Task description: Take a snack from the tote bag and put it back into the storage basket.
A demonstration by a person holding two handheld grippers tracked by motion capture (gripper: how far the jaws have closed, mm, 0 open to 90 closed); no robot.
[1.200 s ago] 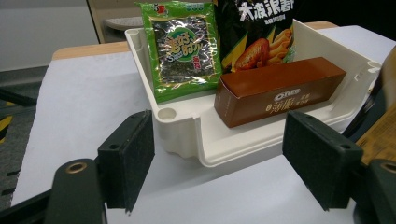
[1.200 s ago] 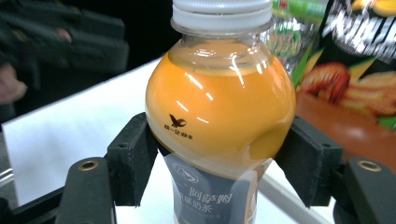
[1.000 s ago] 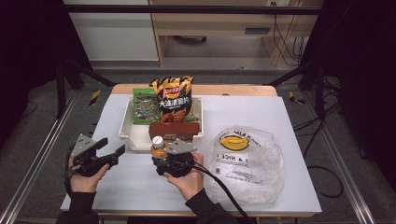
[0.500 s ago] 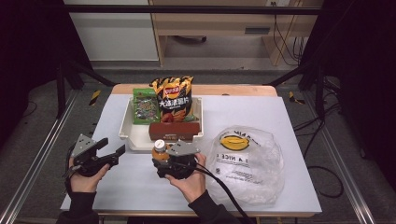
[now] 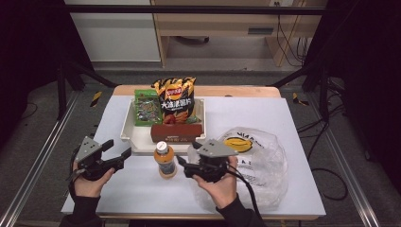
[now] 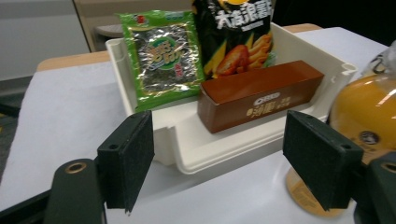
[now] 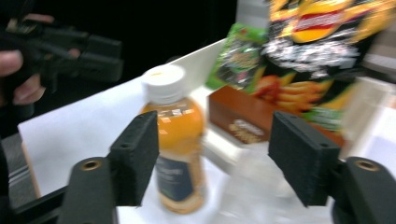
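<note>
At the lower left of the high view my left claw [image 5: 118, 149] rests over the white tabletop [image 5: 293, 118]. Its jaws stand wide and hold nothing, and they point toward the cream plastic tray [image 5: 126, 135] in the middle. Inside this tray, from left to right, are a green foil snack packet [image 5: 146, 108], a tall black and orange bag of chips [image 5: 176, 99] and, lying before them, a long brown cardboard biscuit box [image 5: 176, 132]. Just below the front rim of the tray, in the centre of the frame, stands the small plastic bottle of orange drink with a white cap [image 5: 166, 161]. It is upright and on its own, and no pad touches it. Right of it is my right claw [image 5: 188, 153]. Its jaws have just been closing a little but are half wide, with nothing pressed between them; in the right gripper view the bottle stands ahead, beside the left jaw and not between the pads. Under this hand, at the lower right, lies a crumpled clear plastic bag with a yellow mark [image 5: 265, 161]. I judge the step in hand is to handle this bottle with the right claw. To do it well I should open wider, come in level and centre the bottle between the pads. I should close on the body below the cap, not on the cap itself. A bottle like this tips easily, so I must not push it with one jaw first, and my left claw should stay aside.
</note>
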